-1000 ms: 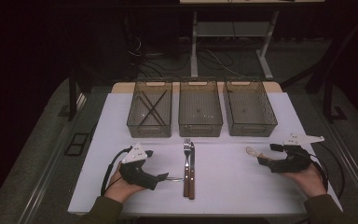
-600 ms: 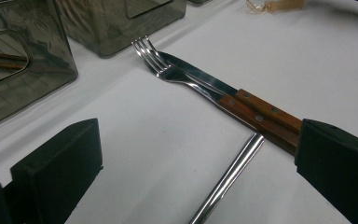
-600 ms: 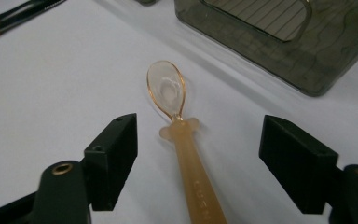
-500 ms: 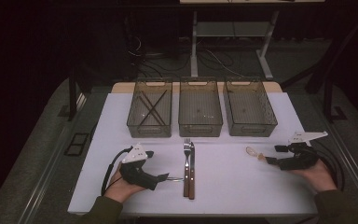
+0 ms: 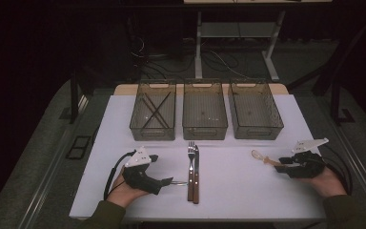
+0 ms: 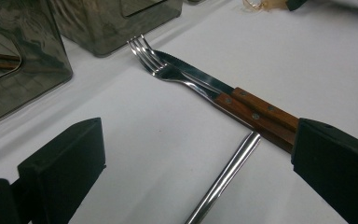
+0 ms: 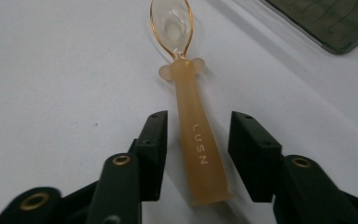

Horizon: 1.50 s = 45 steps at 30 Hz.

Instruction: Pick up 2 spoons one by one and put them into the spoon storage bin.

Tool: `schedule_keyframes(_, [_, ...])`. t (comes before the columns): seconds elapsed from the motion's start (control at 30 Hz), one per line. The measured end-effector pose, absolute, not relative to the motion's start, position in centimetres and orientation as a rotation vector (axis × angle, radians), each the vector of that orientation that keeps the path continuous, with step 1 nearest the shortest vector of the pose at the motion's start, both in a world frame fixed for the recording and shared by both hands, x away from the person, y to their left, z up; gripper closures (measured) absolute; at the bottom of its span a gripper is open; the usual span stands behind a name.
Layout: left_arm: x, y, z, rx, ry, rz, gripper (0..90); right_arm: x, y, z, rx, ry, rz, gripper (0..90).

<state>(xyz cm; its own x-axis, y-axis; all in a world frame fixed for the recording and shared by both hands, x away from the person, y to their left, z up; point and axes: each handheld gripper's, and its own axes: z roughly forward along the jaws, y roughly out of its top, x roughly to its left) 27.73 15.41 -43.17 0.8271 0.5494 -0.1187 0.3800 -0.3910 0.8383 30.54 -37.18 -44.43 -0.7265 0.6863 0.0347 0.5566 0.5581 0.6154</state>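
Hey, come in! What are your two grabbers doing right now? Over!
Right gripper open, jaws either side of the spoon handle, not clamped. Left gripper open around a metal rod, beside fork and knife. Nothing in the way.

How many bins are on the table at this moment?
3, in a row along the table's far edge: the left bin holds thin crossed sticks, the middle bin and right bin look empty, though the tinted walls could hide something small.

Translucent amber spoon point(image 7: 191, 126) w/ clear bowl, white "LUSN" lettering on handle. Fork point(image 6: 182, 77) & knife point(image 6: 223, 91): silver metal, reddish-brown wood handles w/ rivets. Silver rod point(image 6: 223, 179). White bench point(image 5: 248, 191). Three smoky grey see-through bins point(image 5: 205, 112). Both claws point(image 7: 198, 154) black.
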Motion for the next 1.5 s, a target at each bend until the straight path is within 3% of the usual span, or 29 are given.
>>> schedule_keyframes(0.17, [27.7,15.3,-43.2,2.034,0.681,0.212,2.7,30.4,-37.2,-44.5,1.025,2.589,0.912,62.7])
schedule_keyframes(0.33, [27.7,15.2,-43.2,2.040,0.673,0.211,4.0,30.4,-37.4,-44.6,1.001,2.589,0.924,73.0])
schedule_keyframes(1.5, [27.4,14.9,-43.1,2.071,0.642,0.237,5.2,29.9,-36.7,-42.6,0.989,2.524,1.024,74.0])
